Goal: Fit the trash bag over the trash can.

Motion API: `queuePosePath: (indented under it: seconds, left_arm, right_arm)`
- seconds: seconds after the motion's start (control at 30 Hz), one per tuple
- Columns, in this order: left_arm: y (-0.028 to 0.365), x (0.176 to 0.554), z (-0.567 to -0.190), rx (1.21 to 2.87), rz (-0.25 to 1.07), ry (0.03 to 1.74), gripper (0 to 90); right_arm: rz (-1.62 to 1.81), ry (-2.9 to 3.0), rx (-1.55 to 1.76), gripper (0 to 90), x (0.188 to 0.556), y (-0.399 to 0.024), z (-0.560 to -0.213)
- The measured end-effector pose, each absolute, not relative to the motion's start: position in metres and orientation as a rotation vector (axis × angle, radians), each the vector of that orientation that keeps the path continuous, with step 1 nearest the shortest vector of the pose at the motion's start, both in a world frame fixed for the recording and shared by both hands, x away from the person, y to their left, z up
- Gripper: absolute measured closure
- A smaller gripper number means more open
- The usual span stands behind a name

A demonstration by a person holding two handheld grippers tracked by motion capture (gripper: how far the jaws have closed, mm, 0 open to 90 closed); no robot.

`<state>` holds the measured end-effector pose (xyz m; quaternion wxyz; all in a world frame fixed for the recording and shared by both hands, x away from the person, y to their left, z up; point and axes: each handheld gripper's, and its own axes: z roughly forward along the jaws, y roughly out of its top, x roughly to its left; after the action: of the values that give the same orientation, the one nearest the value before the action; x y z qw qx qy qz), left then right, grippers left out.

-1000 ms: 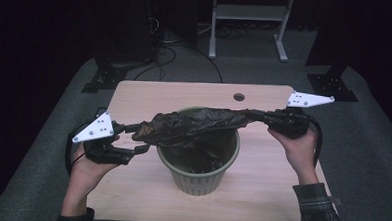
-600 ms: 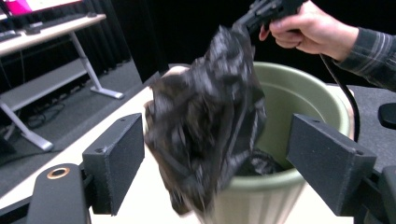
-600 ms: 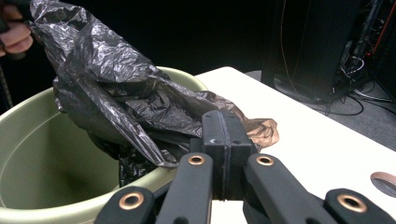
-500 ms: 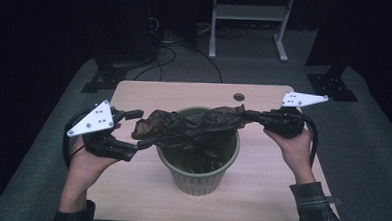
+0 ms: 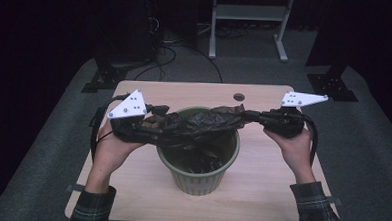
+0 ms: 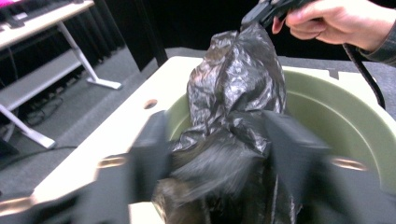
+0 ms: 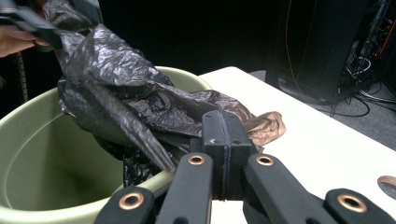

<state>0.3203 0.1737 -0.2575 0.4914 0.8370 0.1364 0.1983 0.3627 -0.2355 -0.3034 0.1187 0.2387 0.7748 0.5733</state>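
Right tool [image 5: 251, 116] clamps the black bag [image 5: 203, 123]; left tool [image 5: 156, 123], just closing, straddles it unclamped. Lining the bin [image 5: 197, 176] remains.

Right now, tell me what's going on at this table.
A person is stretching a black trash bag across the top of a green bin on the wooden table. The right gripper is shut on one end of the bag. The left gripper has just been closing its jaws around the other end, with bag between them.
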Motion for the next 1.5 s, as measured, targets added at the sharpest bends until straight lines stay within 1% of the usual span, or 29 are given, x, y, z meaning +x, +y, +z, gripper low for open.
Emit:
queuePosePath:
  seconds: [0.03,0.1,0.13,0.2,0.23,0.37,0.53,0.73,0.77,0.8,0.83,0.9,1.0,1.13,1.27,1.33,1.4,1.43,1.5]
  left_arm:
    - [0.174,0.322,-0.258,2.036,0.478,0.332,61.0]
    - [0.175,0.327,-0.259,2.055,0.462,0.341,70.0]
    - [0.175,0.329,-0.26,2.056,0.453,0.348,77.9]
    - [0.179,0.337,-0.262,2.053,0.456,0.387,85.1]
    - [0.182,0.34,-0.263,2.041,0.451,0.406,86.9]
    - [0.191,0.356,-0.269,2.007,0.456,0.468,88.0]
    - [0.196,0.377,-0.281,2.016,0.444,0.537,88.3]
    - [0.203,0.385,-0.3,2.007,0.415,0.594,88.2]
    - [0.204,0.385,-0.301,2.007,0.412,0.598,88.2]
    - [0.205,0.384,-0.303,2.006,0.405,0.598,88.2]
    - [0.205,0.384,-0.304,2.009,0.404,0.596,88.2]
    - [0.205,0.383,-0.305,2.006,0.397,0.596,88.2]
    - [0.204,0.381,-0.305,2.012,0.403,0.594,88.2]
    - [0.203,0.38,-0.305,2.012,0.401,0.592,88.0]
    - [0.205,0.38,-0.307,2.005,0.397,0.597,88.0]
    - [0.206,0.381,-0.308,2.006,0.394,0.596,88.0]
    - [0.207,0.38,-0.308,2.008,0.394,0.6,88.1]
    - [0.208,0.38,-0.308,2.006,0.395,0.602,88.1]
    - [0.212,0.379,-0.308,2.006,0.4,0.614,88.1]
  right_arm:
    - [1.678,2.265,0.697,90.0,0.363,-0.236,-0.303]
    - [1.68,2.265,0.696,90.0,0.362,-0.237,-0.303]
    - [1.678,2.261,0.699,90.0,0.363,-0.238,-0.302]
    - [1.676,2.256,0.708,90.0,0.365,-0.239,-0.301]
    - [1.676,2.255,0.714,90.0,0.366,-0.239,-0.302]
    - [1.665,2.262,0.745,90.0,0.375,-0.238,-0.304]
    - [1.605,2.293,0.802,90.0,0.393,-0.228,-0.314]
    - [1.56,2.343,0.857,89.3,0.408,-0.215,-0.33]
    - [1.556,2.328,0.867,79.2,0.408,-0.215,-0.33]
    - [1.555,2.321,0.874,75.2,0.407,-0.216,-0.33]
    - [1.582,2.309,0.87,69.0,0.404,-0.219,-0.327]
    - [1.604,2.274,0.848,64.6,0.396,-0.225,-0.319]
    - [1.628,2.242,0.787,62.8,0.386,-0.23,-0.307]
    - [1.674,2.272,0.653,62.8,0.377,-0.22,-0.296]
    - [1.652,2.342,0.617,64.5,0.381,-0.203,-0.302]
    - [1.638,2.376,0.606,67.8,0.383,-0.197,-0.307]
    - [1.6,2.389,0.614,84.4,0.384,-0.193,-0.312]
    - [1.598,2.385,0.608,89.2,0.384,-0.194,-0.313]
    - [1.618,2.375,0.609,90.0,0.38,-0.198,-0.312]
